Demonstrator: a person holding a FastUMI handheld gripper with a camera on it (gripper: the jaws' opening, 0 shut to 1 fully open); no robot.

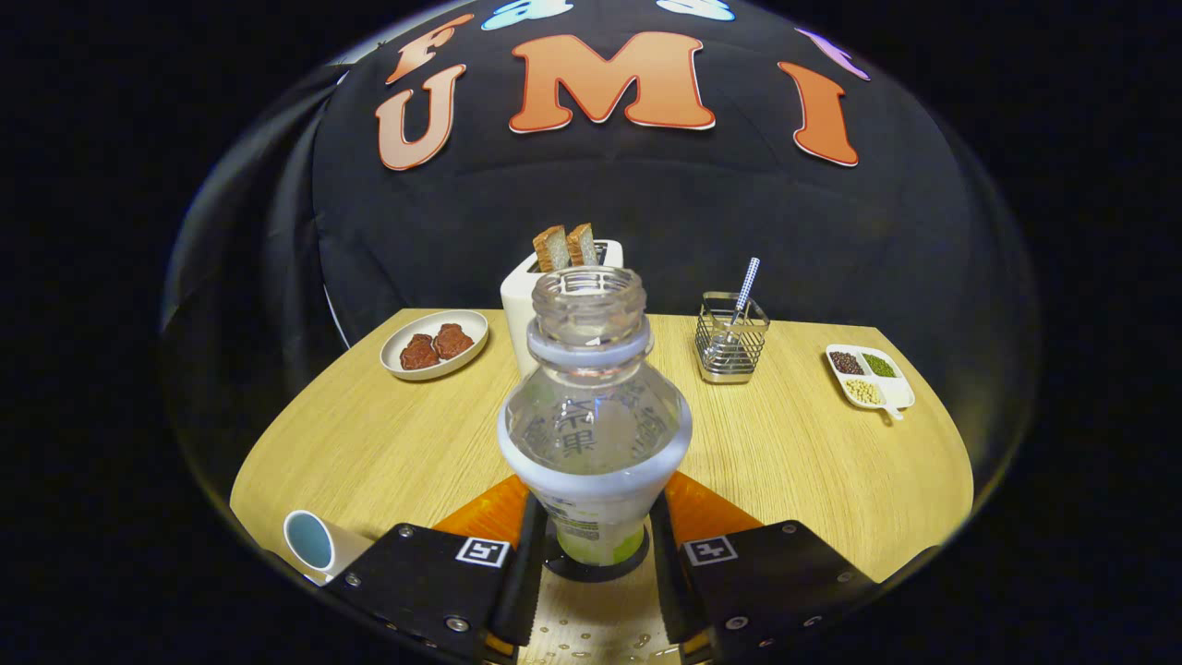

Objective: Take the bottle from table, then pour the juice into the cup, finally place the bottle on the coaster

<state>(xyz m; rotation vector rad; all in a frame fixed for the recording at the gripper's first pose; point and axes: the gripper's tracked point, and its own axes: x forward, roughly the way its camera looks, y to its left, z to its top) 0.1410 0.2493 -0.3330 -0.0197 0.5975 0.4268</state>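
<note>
My gripper (593, 577) clenched on the uncapped juice bottle (594, 434), upright over the dark coaster (591, 570), cup (316, 542) nearby.

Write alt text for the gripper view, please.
The gripper is closed on an open, uncapped bottle standing on a dark coaster on a wooden table. Beyond stand a toaster and a wire holder; a cup lies beside the gripper.
</note>
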